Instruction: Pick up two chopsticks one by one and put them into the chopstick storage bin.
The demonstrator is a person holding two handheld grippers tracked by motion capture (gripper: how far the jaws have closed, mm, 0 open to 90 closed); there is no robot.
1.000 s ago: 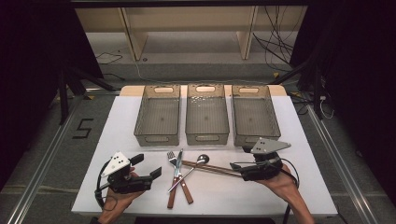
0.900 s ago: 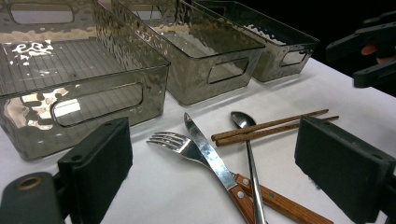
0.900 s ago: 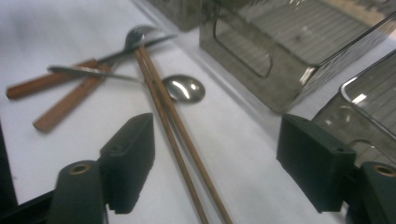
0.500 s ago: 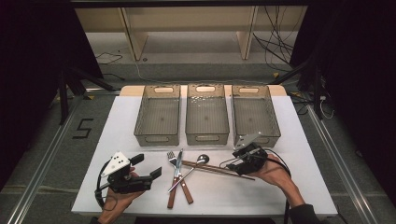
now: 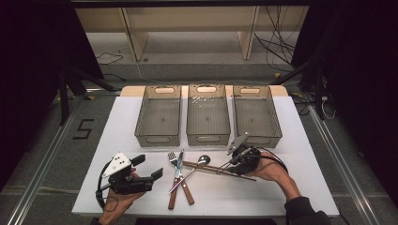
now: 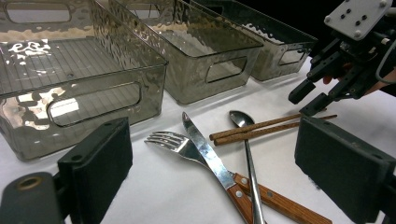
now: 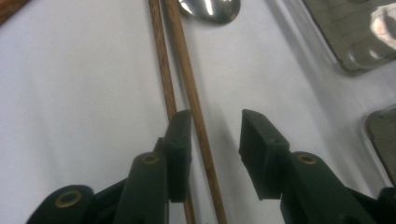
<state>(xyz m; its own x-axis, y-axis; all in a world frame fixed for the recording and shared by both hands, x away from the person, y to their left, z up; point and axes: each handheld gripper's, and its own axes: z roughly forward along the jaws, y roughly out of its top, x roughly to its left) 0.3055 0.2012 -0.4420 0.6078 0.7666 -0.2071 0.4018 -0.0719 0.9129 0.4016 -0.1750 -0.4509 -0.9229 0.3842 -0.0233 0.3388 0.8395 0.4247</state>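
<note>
The right gripper (image 7: 212,123) is closing its jaws around the two thin brown wooden chopsticks (image 7: 180,70), not yet gripping; these are lying on the white counter (image 5: 300,140) at 6 o'clock of the three empty smoky plastic bins (image 5: 206,115). The left gripper (image 5: 152,164) is idling open. All sorting is remaining.

Two thin brown wooden chopsticks (image 5: 213,168) — side by side, flat on the white tabletop — near ends slightly crossed.
</note>
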